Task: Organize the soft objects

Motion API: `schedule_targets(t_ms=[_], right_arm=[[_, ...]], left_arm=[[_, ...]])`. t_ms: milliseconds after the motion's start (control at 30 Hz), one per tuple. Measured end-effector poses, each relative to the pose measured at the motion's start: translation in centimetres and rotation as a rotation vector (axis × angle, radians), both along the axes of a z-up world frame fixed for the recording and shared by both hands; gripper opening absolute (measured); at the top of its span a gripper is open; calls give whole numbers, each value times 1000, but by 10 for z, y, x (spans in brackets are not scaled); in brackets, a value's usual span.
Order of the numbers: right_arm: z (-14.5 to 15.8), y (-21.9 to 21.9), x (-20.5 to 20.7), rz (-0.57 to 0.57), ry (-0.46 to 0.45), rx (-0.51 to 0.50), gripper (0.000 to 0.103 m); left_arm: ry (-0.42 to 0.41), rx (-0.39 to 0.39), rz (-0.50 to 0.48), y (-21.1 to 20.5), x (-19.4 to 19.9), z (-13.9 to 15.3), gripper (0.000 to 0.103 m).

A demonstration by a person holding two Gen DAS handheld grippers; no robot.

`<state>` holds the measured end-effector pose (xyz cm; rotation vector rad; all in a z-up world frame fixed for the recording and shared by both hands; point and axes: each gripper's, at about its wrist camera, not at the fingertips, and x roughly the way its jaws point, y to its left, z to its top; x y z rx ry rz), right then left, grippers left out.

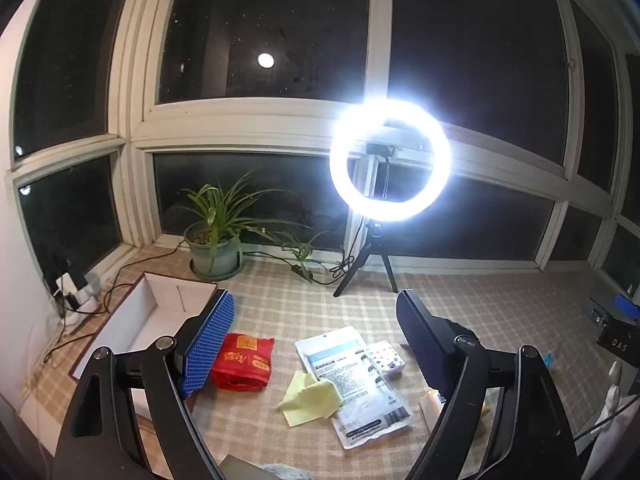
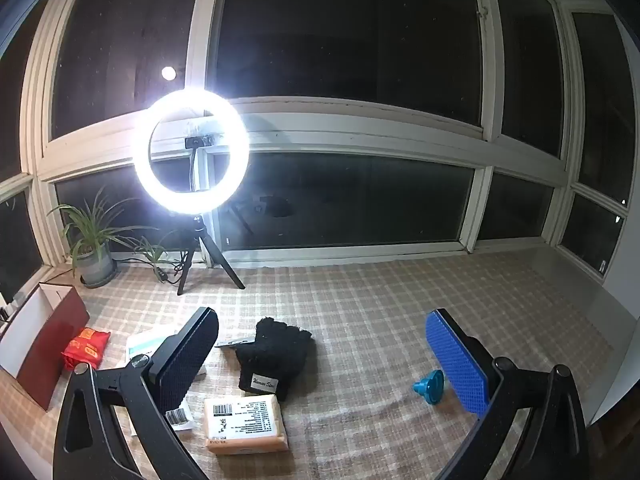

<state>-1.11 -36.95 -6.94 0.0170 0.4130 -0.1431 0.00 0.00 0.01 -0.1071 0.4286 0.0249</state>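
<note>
Both hand-held grippers, left (image 1: 316, 344) and right (image 2: 322, 354), hang wide open and empty above the tabletop (image 2: 400, 300). The black glove (image 2: 276, 354) lies between the right fingers. It touches the peach packet (image 2: 244, 424), so a low grasp may drag both.

A ring light (image 1: 390, 160) on a small tripod near the tabletop's far edge is the main source in both views, blown out to pure white with a soft halo. The windows (image 1: 264, 32) behind it are black, with 1 small round bright spot (image 1: 265, 60) on the glass. The checked tablecloth (image 2: 360, 304) is evenly lit in the middle and dimmer toward the sides. Fisheye distortion bends the window frames (image 2: 360, 124), and the corners darken. Focus is fairly sharp overall.
</note>
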Motion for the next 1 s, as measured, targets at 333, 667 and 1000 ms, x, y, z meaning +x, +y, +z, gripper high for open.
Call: schedule_targets(t_ms=[333,667,1000], right_arm=[[0,0,0,0,-13,-5,102],[8,7,-1,6,-27,-5,102],[9,11,0,14,-18,-9,102]], left_arm=[[-3,25,3,-3,1,4,83],[-25,10,18,4,-8,6,83],[-19,7,15,3,-8,4,83]])
